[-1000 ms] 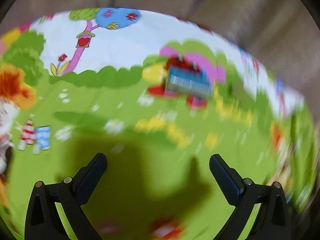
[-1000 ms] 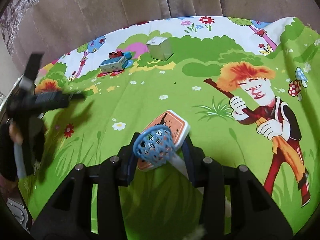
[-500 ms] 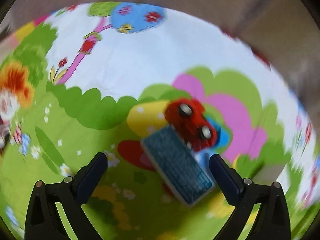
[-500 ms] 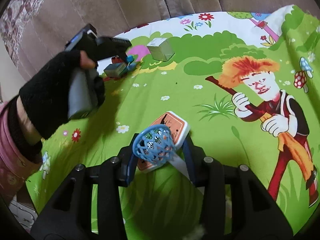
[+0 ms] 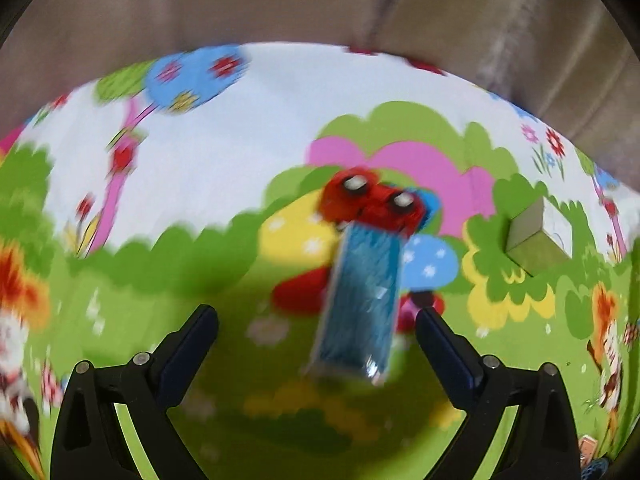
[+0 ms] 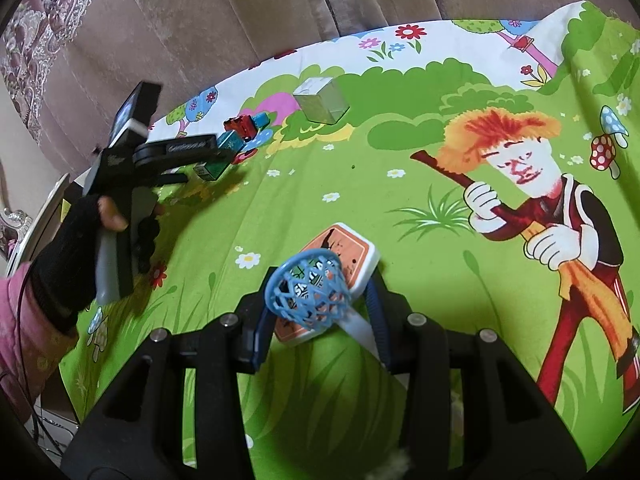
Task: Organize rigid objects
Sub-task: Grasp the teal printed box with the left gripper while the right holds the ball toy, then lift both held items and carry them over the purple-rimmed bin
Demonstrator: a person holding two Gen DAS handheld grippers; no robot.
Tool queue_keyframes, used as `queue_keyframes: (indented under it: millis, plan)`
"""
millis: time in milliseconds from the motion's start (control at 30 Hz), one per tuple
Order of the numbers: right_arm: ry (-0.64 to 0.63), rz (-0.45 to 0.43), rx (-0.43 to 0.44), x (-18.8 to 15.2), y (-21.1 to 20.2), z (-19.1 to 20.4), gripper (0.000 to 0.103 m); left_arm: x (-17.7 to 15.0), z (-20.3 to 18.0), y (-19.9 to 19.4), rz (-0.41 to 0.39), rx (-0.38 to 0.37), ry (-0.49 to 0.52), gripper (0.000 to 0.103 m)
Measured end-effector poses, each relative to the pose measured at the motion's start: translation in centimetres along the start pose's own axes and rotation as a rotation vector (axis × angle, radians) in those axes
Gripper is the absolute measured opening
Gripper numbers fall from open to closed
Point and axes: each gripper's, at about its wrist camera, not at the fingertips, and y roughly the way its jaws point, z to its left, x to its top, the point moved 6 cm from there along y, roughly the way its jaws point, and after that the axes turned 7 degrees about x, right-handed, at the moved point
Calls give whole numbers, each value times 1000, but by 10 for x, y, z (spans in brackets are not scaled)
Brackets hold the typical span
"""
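A blue box (image 5: 360,300) lies on the cartoon-print cloth (image 5: 200,152), one end against a red toy car (image 5: 372,204). My left gripper (image 5: 316,328) hangs just above the box. Its jaws are closing with the box between them, and neither pad touches it. The right wrist view shows the same left gripper (image 6: 208,162) over the blue box (image 6: 226,142), with the red car (image 6: 240,126) just behind. My right gripper (image 6: 320,320) is shut on a toy basketball hoop (image 6: 308,288) with a blue net and an orange backboard.
A grey-green cube (image 5: 536,240) sits to the right of the car, also the cube (image 6: 320,100) in the right wrist view. A gloved hand (image 6: 80,232) with a pink sleeve holds the left gripper. Brown upholstery (image 6: 240,20) rises behind the cloth's far edge.
My left gripper has come down over the blue box and rolled, so the box now lies lengthwise between its jaws, which have narrowed slightly. The right gripper and its hoop have stayed put.
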Motion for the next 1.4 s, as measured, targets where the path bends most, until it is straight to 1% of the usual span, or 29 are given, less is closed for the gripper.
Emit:
queue_keyframes:
  millis: [33,67,100,133,200,300,367,467,533,567,633,700,733,833,933,1000,1067,1200,1300,1400]
  plan:
    - [0,0,-1,0,0,0,47,2,-6,2,-12,-9,45,81]
    - [0,0,-1,0,0,0,47,4,-10,0,-39,-1,75,69]
    - [-1,0,-1,0,0,0,47,4,-14,-4,-58,-27,94,36]
    - [-2,0,-2,0,0,0,47,1,-16,-8,-62,-39,119,34]
    - [-5,1,-5,0,0,0,47,-8,-17,-15,-71,-45,130,34]
    - [-15,4,-16,0,1,1,47,-37,-10,-34,-102,-65,144,34]
    - [-22,5,-24,0,2,2,46,-63,-1,-57,-132,-77,135,34]
    - [-28,7,-30,0,2,2,46,-105,20,-89,-177,-65,125,34]
    - [-35,9,-39,-1,3,3,46,-119,18,-100,-192,-54,115,34]
    - [-44,12,-50,-1,3,4,46,-139,25,-114,-202,-44,112,34]
    - [-65,16,-75,-1,4,7,46,-161,39,-128,-198,-41,106,34]
    - [-70,14,-92,-2,3,7,45,-166,37,-132,-200,-25,113,34]
    - [-70,11,-115,-3,2,9,45,-175,44,-138,-198,-17,119,34]
    - [-64,2,-152,-10,-3,23,45,-187,55,-144,-197,-10,104,34]
    - [-63,-49,-125,-22,-15,54,45,-200,71,-157,-204,-5,76,34]
    - [-81,-88,-119,-27,-25,77,45,-207,80,-169,-223,-4,53,34]
    - [-99,-143,-89,-30,-39,102,45,-211,87,-183,-257,2,41,34]
    - [-148,-192,-57,-35,-59,137,45,-213,95,-216,-343,17,29,34]
    - [-191,-234,-52,-38,-79,160,45,-212,103,-245,-429,27,5,34]
    - [-228,-279,-39,-42,-102,180,45,-211,109,-270,-495,24,-14,34]
